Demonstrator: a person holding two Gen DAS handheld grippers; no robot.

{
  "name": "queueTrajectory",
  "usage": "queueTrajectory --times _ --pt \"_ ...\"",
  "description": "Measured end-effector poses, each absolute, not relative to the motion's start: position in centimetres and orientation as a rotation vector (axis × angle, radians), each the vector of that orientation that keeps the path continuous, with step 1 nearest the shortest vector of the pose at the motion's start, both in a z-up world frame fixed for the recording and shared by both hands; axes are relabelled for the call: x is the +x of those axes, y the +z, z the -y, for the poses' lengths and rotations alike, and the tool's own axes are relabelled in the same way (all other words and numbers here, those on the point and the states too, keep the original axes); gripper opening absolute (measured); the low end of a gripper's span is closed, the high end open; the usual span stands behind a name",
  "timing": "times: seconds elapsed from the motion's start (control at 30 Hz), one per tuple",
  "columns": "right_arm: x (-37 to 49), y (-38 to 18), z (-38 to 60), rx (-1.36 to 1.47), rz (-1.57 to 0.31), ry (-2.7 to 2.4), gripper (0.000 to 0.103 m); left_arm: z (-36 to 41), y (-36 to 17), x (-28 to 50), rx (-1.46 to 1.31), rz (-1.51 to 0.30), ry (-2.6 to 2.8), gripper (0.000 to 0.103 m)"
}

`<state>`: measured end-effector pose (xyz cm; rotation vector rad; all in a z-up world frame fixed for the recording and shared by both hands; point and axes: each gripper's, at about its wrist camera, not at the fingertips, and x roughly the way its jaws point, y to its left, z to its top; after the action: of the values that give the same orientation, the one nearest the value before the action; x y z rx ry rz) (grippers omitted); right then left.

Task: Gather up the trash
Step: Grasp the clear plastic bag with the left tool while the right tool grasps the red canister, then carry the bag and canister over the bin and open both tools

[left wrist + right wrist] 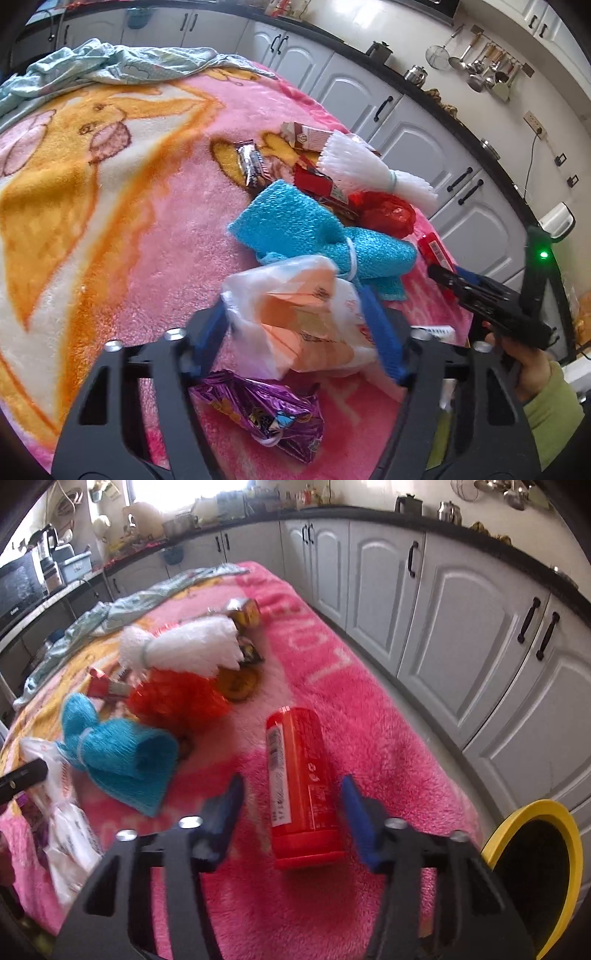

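My left gripper has its blue fingers on either side of a crumpled white and orange plastic bag and appears shut on it, above a purple foil wrapper. My right gripper is open, its fingers on either side of a red can lying on the pink blanket without touching it. The right gripper also shows in the left wrist view. Beyond lie blue foam netting, white foam netting, a red plastic bag and a silver wrapper.
A yellow-rimmed black bin stands at the lower right beside the bed. White kitchen cabinets run along the right. A light blue cloth lies bunched at the blanket's far end. A brown carton lies behind the white netting.
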<state>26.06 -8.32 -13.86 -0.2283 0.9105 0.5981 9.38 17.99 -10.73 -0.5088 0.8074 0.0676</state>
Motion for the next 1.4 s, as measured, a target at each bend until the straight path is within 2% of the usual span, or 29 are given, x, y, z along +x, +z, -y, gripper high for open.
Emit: queueTrajectory --times 0.03,0.3,0.5,0.97,1.4 --pt "26.1 -14.3 8.5 -0.233 -0.919 0.591 0.033 -17.9 -10.6 9.3 -0.503 -0.809 0.070 0.056" --pt "25.3 -13.8 9.5 -0.203 -0.889 0.589 0.032 -17.6 -9.9 8.9 -0.485 -0.797 0.057 0.043" --pt "24.4 -12.3 10.7 -0.169 -0.854 0.600 0.032 -16.6 -8.3 8.4 -0.455 -0.757 0.041 0.036" --pt "21.6 -7.0 13.7 -0.143 -0.761 0.638 0.032 -13.1 -4.9 9.0 -0.386 -0.700 -0.021 0.035" --pt "20.3 -3.3 20.4 -0.093 -0.688 0.565 0.032 -7.5 -2.5 12.1 -0.315 -0.677 -0.129 0.035"
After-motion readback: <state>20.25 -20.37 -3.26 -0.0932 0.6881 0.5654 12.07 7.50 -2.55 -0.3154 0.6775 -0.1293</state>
